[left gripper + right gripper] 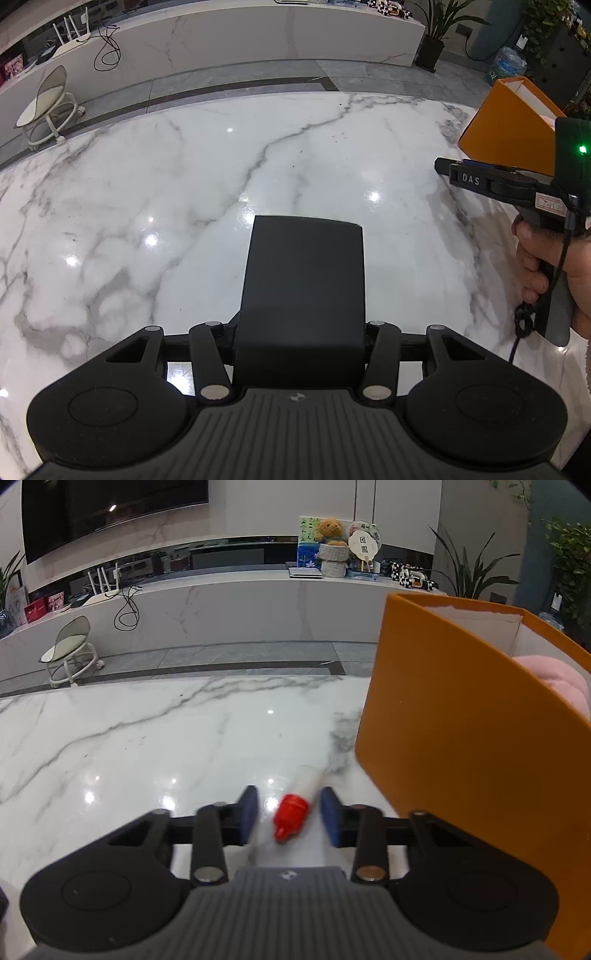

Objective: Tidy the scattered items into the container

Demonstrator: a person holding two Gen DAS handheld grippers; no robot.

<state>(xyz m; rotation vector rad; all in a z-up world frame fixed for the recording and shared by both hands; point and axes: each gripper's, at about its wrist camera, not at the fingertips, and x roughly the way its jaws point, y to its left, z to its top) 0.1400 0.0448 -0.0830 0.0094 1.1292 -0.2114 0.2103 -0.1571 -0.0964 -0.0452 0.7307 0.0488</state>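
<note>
In the left wrist view my left gripper [301, 332] is shut on a flat black box [304, 288] and holds it above the marble table [147, 206]. My right gripper [443, 164] shows at the right of that view, beside the orange container [506, 122]. In the right wrist view my right gripper [290, 814] is open, its blue pads [249, 812] either side of a small white bottle with a red cap [295, 805] lying on the table. The orange container [461, 738] stands close to the right, with something pink [557, 681] inside.
Beyond the table edge are a grey floor, a small white stool [72, 653] and a long marble counter [229, 605] with a router, cables, a teddy bear and potted plants. The container wall is very close to my right gripper.
</note>
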